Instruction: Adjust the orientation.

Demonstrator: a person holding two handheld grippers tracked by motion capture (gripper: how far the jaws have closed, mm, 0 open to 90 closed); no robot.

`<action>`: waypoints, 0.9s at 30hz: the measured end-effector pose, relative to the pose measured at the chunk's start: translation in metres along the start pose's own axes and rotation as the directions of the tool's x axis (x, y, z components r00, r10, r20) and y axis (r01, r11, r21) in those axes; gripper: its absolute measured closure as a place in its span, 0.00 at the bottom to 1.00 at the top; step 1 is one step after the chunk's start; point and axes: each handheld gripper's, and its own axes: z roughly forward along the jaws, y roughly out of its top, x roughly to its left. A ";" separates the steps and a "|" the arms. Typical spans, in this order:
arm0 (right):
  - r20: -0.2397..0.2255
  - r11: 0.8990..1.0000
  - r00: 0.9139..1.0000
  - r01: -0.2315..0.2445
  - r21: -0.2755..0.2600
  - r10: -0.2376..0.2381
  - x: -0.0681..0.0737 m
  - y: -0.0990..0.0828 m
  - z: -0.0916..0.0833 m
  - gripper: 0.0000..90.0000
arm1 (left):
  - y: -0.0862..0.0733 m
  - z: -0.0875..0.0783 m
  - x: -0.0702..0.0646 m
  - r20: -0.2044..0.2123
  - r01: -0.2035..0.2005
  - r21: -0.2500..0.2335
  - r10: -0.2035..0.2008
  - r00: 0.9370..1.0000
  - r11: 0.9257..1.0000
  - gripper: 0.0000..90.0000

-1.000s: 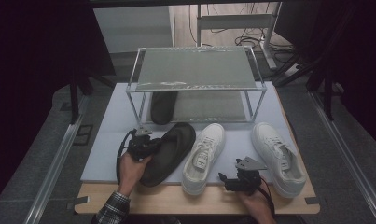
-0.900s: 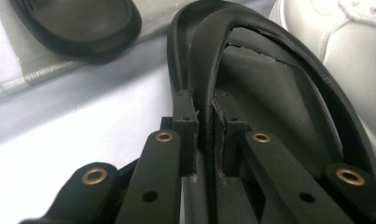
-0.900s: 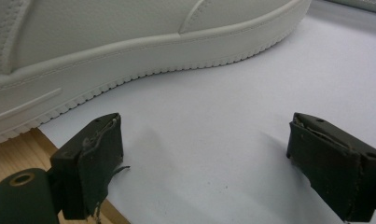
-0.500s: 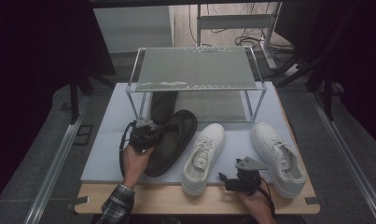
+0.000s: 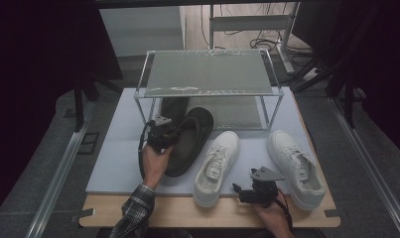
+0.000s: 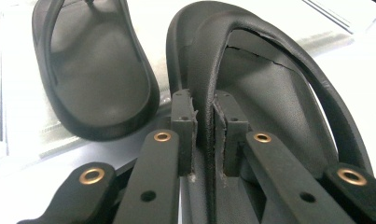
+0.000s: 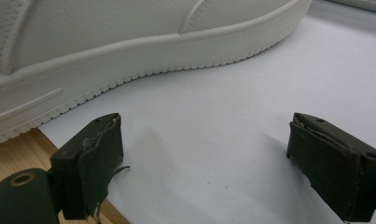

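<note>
The left claw (image 6: 204, 135) pinched the strap of a black sandal (image 5: 190, 141) at the rack's (image 5: 207, 74) front edge, its mate (image 5: 172, 108) already underneath, while two white sneakers (image 5: 217, 166) waited on the bench (image 5: 113, 163) and the right claw (image 7: 213, 168) hung spread.

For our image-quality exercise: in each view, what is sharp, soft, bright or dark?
High view: dark surroundings, the white mat evenly lit, the rack top dull with faint glare. Left gripper view: the black sandal strap sharp, the background washed out. Right gripper view: the white sneaker sole crisp, near pads slightly soft.
</note>
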 end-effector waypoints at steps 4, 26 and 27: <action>0.000 1.000 1.000 0.002 -0.001 -0.002 0.000 0.000 0.000 0.12 | 0.004 0.011 -0.001 -0.020 0.012 -0.002 -0.012 1.000 1.000 0.89; -0.002 1.000 1.000 0.003 -0.001 -0.003 -0.001 0.000 0.000 0.12 | 0.011 0.059 -0.001 -0.121 0.130 -0.016 -0.131 0.984 0.991 0.88; -0.003 1.000 1.000 0.003 -0.001 -0.003 -0.001 0.000 0.000 0.12 | 0.012 0.060 -0.002 -0.122 0.136 -0.018 -0.137 0.983 0.991 0.88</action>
